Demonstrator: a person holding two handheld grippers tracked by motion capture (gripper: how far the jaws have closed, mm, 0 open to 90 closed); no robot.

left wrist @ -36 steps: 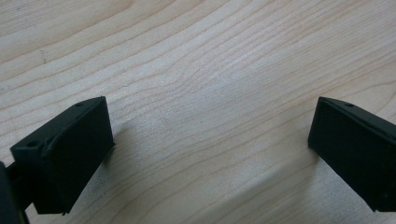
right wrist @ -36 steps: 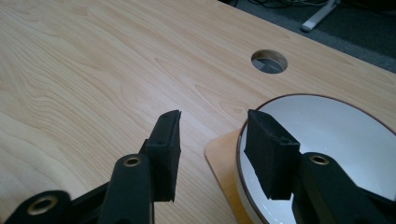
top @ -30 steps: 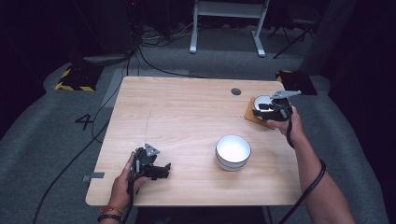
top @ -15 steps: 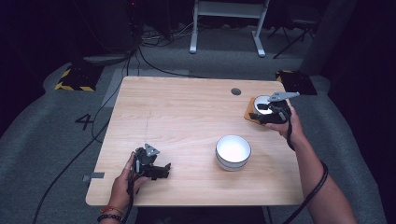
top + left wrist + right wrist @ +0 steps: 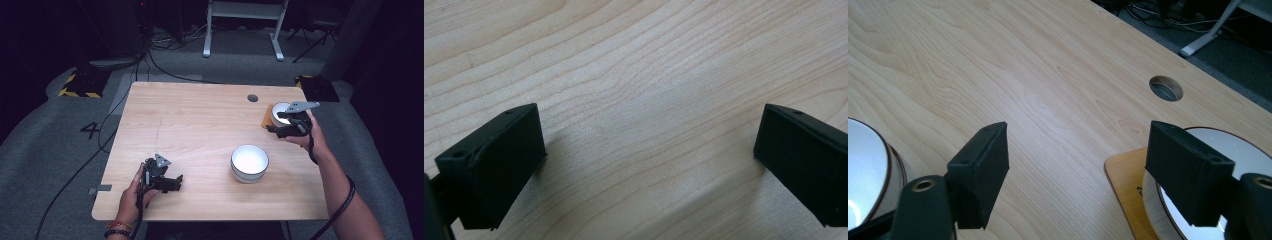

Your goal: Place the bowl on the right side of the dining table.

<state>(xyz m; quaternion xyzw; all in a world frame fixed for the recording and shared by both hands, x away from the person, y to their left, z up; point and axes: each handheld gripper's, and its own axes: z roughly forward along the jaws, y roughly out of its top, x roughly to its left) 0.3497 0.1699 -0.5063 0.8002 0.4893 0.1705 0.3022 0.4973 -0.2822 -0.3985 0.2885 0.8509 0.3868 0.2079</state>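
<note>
High view: two white bowls (image 5: 249, 162)

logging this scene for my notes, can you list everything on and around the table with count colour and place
table: 1, light wood, centre, with a round cable hole near its far edge
bowl: 1, white with dark rim, front right of centre
second bowl: 1, white, far right, on the board
board: 1, tan wood, far right edge
desk frame: 1, white, on the floor beyond the table
left tool: 1, black, jaws open, front left, over bare wood
right tool: 1, black, jaws open, at the second bowl
</note>
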